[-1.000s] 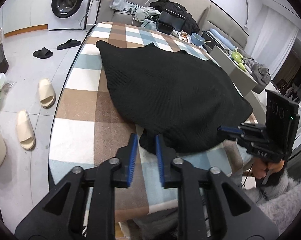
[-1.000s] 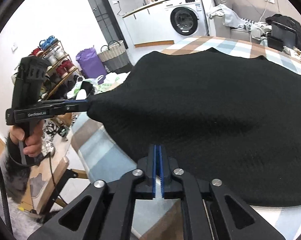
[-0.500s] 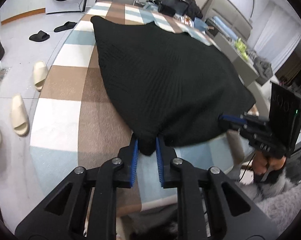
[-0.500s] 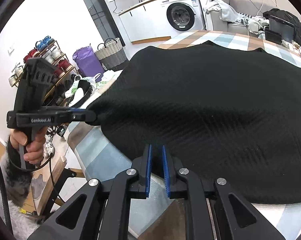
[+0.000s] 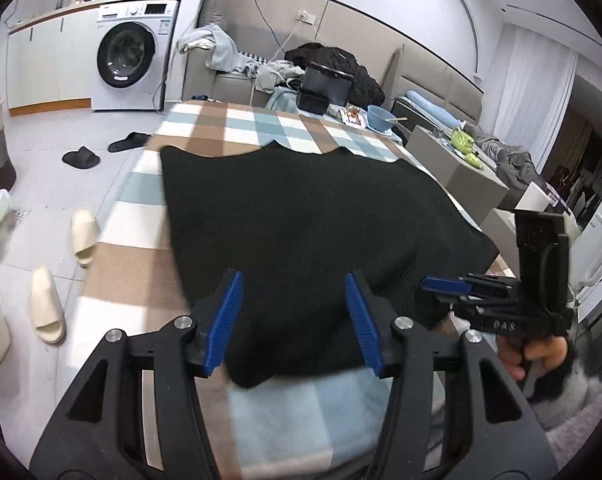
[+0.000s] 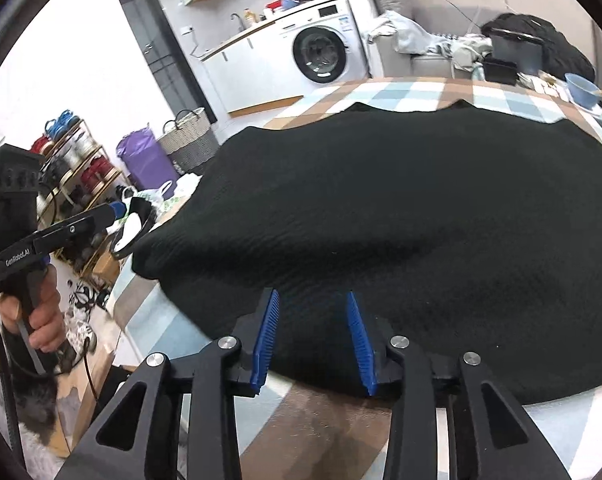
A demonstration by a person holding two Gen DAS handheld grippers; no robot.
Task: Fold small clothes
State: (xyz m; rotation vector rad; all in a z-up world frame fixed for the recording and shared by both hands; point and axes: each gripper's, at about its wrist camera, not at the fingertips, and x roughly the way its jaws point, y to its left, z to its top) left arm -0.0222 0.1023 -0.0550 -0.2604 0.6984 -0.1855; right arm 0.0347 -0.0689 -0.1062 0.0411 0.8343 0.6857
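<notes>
At 12 o'clock from both grippers: black garment (image 5: 301, 216) flat on counter (image 5: 205, 120), long axis 12–6. Left gripper (image 5: 295, 320) released at near-left corner; right gripper (image 6: 313, 338) released over near hem.

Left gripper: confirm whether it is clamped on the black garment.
No, the left gripper has its jaws spread wide above the black garment, gripping nothing.

Right tongs (image 6: 313, 334) spread open over black garment (image 6: 381, 216) on checked table (image 6: 401, 90).
</notes>
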